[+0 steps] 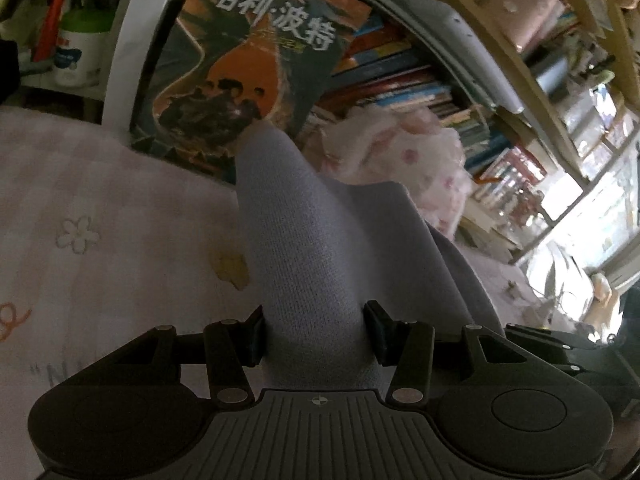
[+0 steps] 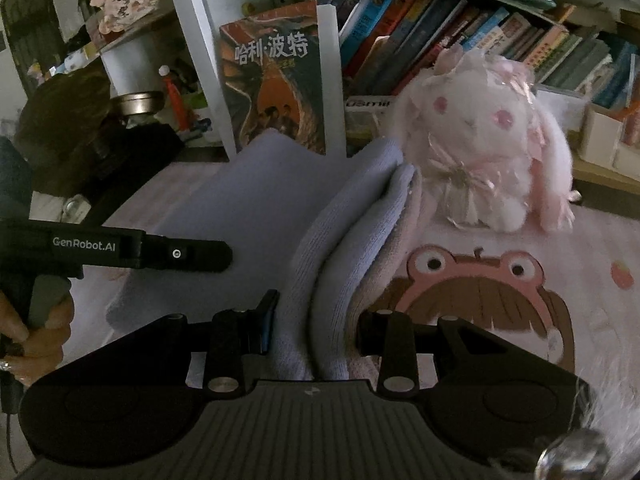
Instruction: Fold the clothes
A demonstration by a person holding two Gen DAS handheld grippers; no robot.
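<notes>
A pale lavender knitted garment (image 2: 260, 208) lies across the pink printed bedcover (image 2: 560, 280). In the left wrist view my left gripper (image 1: 314, 334) is shut on a raised fold of this lavender garment (image 1: 304, 240), which rises in a ridge away from the fingers. In the right wrist view my right gripper (image 2: 314, 328) is shut on a doubled, bunched edge of the same garment. The left gripper (image 2: 192, 254) shows there too, held by a hand (image 2: 36, 332) at the left, reaching over the flat part of the cloth.
A pink plush rabbit (image 2: 484, 140) sits just right of the garment's far end. An upright book (image 2: 276, 80) with an orange and dark cover and a shelf of books (image 2: 460, 40) stand behind. A white post (image 2: 200, 60) and cluttered items stand at the left.
</notes>
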